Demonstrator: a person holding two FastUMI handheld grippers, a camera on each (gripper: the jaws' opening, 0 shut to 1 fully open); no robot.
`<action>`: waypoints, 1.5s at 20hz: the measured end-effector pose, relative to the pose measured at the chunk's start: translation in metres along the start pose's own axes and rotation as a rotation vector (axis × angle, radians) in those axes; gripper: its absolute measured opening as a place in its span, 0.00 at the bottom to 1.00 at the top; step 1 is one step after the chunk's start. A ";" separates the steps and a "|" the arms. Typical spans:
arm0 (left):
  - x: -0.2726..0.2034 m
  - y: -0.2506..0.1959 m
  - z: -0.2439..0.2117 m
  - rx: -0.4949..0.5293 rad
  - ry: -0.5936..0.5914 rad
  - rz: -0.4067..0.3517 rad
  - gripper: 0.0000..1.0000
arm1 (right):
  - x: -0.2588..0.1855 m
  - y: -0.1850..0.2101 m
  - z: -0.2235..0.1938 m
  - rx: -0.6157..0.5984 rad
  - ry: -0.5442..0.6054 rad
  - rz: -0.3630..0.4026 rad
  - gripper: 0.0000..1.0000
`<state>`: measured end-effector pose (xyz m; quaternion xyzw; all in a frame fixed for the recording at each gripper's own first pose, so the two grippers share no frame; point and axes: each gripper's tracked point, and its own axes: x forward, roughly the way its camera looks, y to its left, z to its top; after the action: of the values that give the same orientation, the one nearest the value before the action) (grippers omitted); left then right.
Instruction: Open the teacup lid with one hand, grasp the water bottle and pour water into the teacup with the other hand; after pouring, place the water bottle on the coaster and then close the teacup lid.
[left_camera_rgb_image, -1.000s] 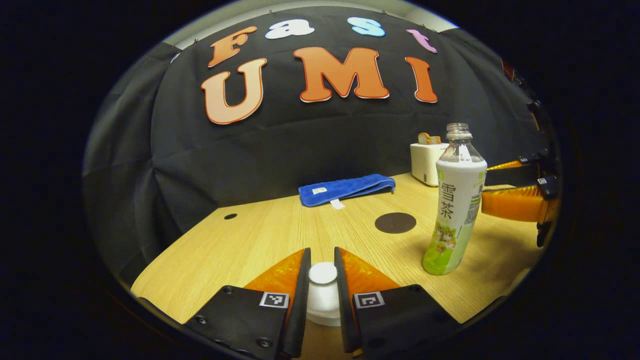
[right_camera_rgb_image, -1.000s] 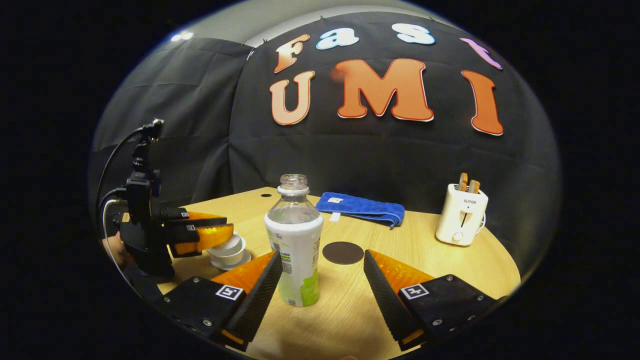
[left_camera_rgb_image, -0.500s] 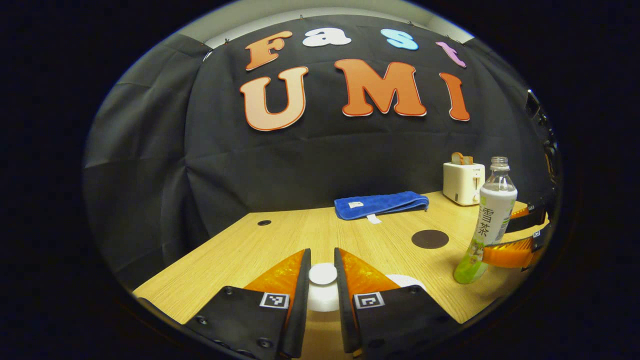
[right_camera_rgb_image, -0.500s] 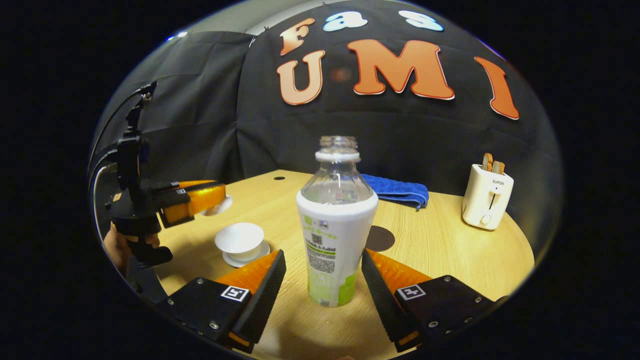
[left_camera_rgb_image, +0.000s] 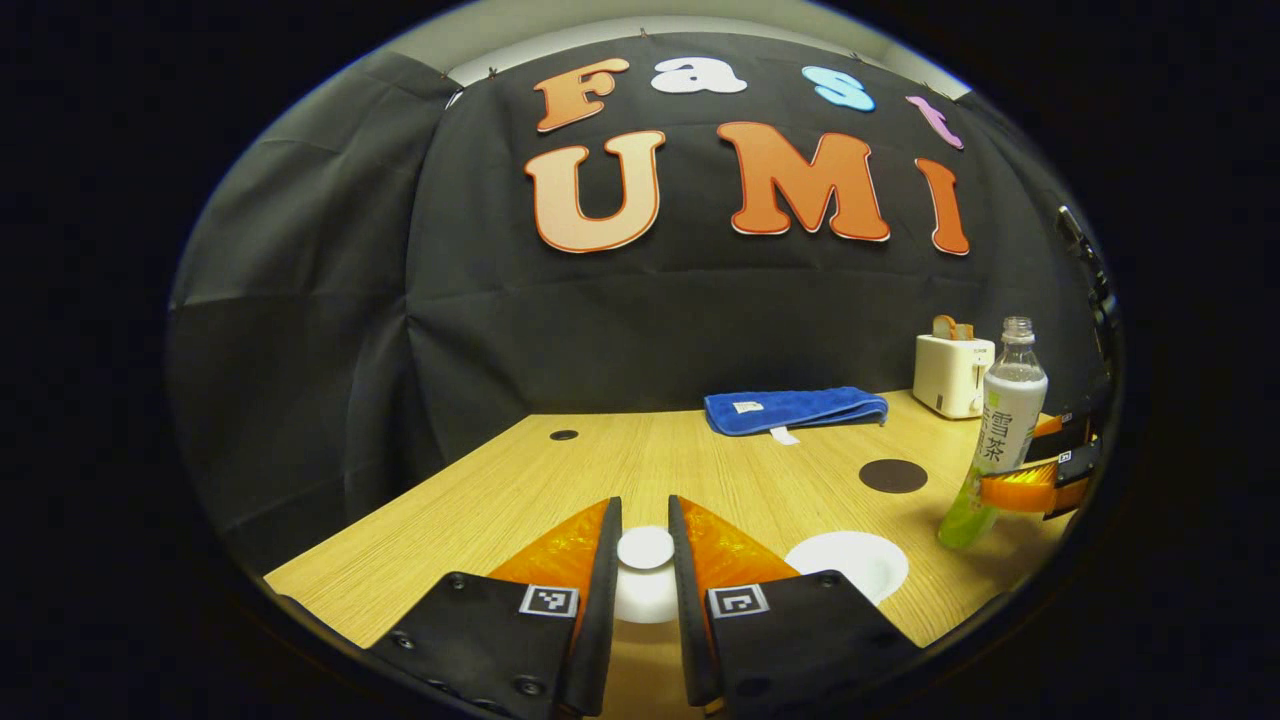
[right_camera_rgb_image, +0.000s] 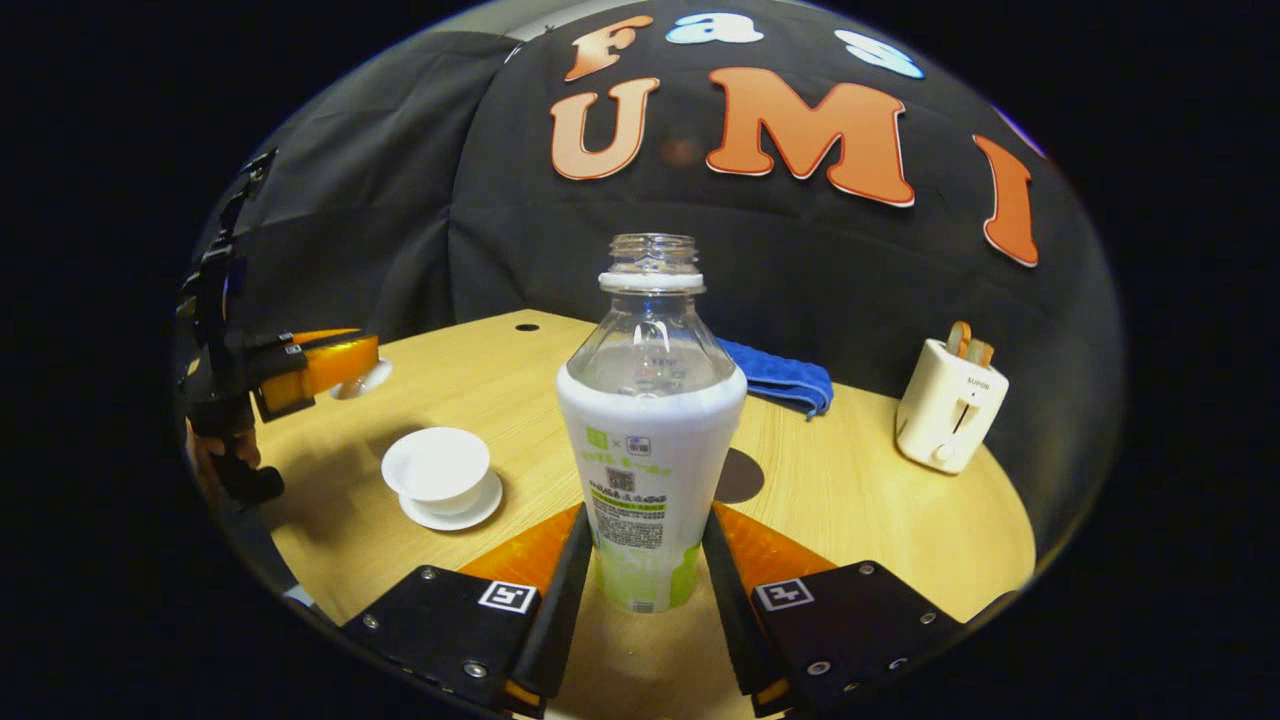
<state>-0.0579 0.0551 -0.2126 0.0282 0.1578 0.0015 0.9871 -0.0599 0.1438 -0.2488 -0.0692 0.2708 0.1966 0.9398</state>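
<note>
Because the pour needs an open cup, I hold things apart across the wooden table, which fills the lower half of both views in front of the black booth wall. Farther back lie a folded blue towel and a white toaster, neither part of the job.

Next in size is the water bottle, uncapped and upright on the table. My right gripper has its two fingers closed against the lower sides of the bottle, low on the label, so I judge the grasp ready for lifting and tilting. Just behind the bottle, partly hidden by it, the dark round coaster waits for the bottle afterwards.

To the bottle's left sits the white teacup on its saucer, open, mouth bare for the water.

Smallest is the teacup lid. My left gripper has its fingers clamped on the lid's knob, and in the right gripper view it hangs raised and off to the cup's side, clear of the pouring path.
</note>
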 end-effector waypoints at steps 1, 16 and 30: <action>-0.001 0.005 0.000 -0.004 0.001 0.007 0.33 | 0.001 -0.004 0.004 -0.053 -0.002 -0.026 0.65; -0.014 0.043 -0.013 -0.020 0.011 0.058 0.31 | 0.020 -0.036 0.034 -0.893 -0.077 -0.348 0.64; -0.018 0.063 -0.027 -0.043 0.031 0.081 0.33 | 0.022 -0.032 0.051 -1.343 -0.204 -0.442 0.63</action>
<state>-0.0833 0.1194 -0.2287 0.0134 0.1716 0.0452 0.9840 -0.0057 0.1342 -0.2165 -0.6676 -0.0184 0.1313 0.7326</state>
